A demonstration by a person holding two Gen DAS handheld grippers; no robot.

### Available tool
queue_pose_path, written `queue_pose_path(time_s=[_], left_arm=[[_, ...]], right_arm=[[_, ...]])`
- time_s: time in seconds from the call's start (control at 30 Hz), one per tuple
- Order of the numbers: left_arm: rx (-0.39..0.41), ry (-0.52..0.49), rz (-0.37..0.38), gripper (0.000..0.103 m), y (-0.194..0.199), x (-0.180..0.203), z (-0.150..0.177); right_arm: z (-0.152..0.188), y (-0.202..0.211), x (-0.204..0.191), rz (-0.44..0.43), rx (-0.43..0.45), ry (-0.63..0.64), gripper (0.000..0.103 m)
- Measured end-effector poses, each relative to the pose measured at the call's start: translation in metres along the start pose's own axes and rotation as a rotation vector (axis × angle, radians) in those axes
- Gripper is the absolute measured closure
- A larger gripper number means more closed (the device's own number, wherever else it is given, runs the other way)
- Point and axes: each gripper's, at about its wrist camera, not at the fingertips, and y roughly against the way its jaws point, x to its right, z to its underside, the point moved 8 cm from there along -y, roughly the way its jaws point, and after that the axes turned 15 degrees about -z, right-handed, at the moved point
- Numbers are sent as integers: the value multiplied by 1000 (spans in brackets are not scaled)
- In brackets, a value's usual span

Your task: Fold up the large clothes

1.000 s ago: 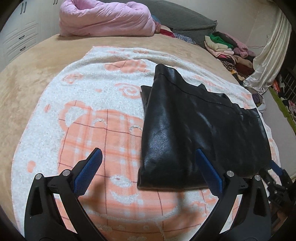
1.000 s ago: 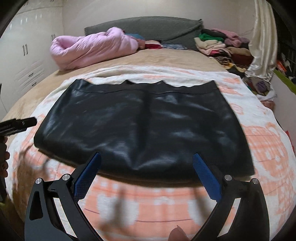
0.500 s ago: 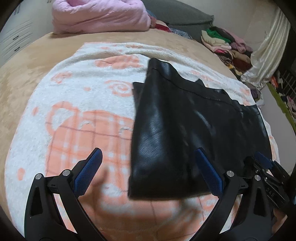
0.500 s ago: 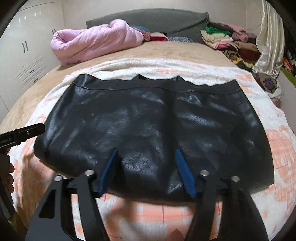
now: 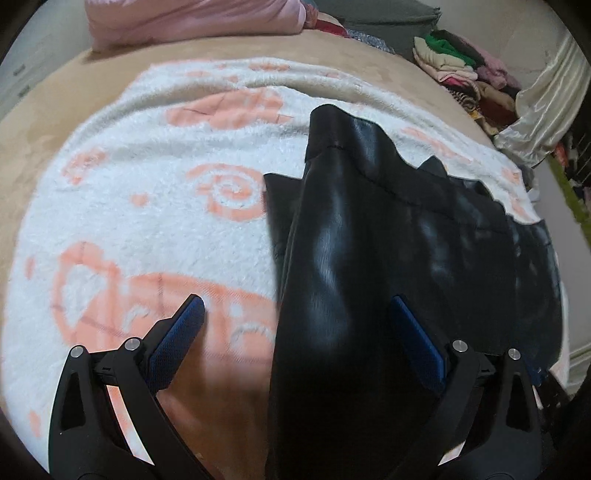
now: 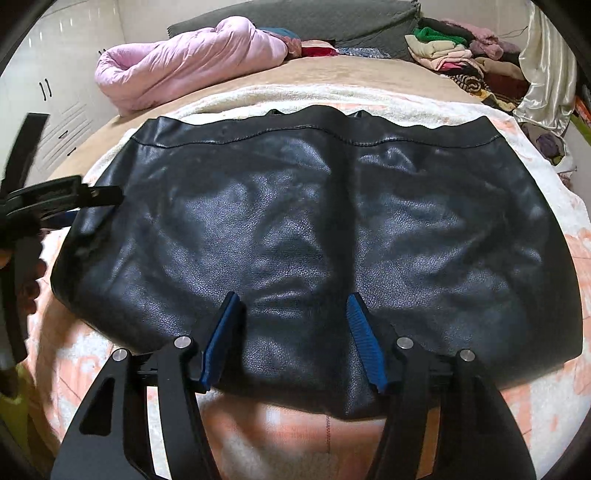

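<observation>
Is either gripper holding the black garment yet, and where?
Neither. Left gripper and right gripper straddle the black leather garment near edge, jaws open.

Bed [image 6: 369, 70], tan cover. White towel [image 5: 147, 206] with orange pattern, spread over the bed. Pink quilt [image 6: 184, 62], bundled at the far end. Grey pillow [image 6: 314, 18] behind it. Heap of mixed clothes [image 6: 461, 55], far right. Cream curtain [image 6: 546, 66]. White cabinet [image 6: 55, 92], left wall.

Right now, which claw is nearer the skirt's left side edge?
Left. The left claw straddles that edge of the skirt, one finger over the towel. The right claw sits mid-hem, fingers over the leather.
</observation>
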Motion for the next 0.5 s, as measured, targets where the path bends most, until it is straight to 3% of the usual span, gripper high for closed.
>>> queue_pose_path(time_s=[0.03,0.1,0.13,0.17,0.2,0.33,0.5], left_arm=[[-5,4,24,14,-3,1,-1],[-29,12,75,33,-10,5,-1],[-35,23,104,38,-10,7,0],[-37,27,122,51,-10,10,0],[-35,24,140,56,-8,14,1],[3,-10,121,63,3,21,1],[16,-12,135,67,9,20,-4]], right_arm=[[-2,2,0,-12,-3,-8,44],[-10,10,0,-45,10,-27,46],[-19,15,-1,-69,35,-33,53],[-26,19,0,-79,56,-32,58],[-34,22,1,-75,74,-29,58],[-80,16,10,-37,105,-5,62],[-124,-15,22,-17,73,-15,62]])
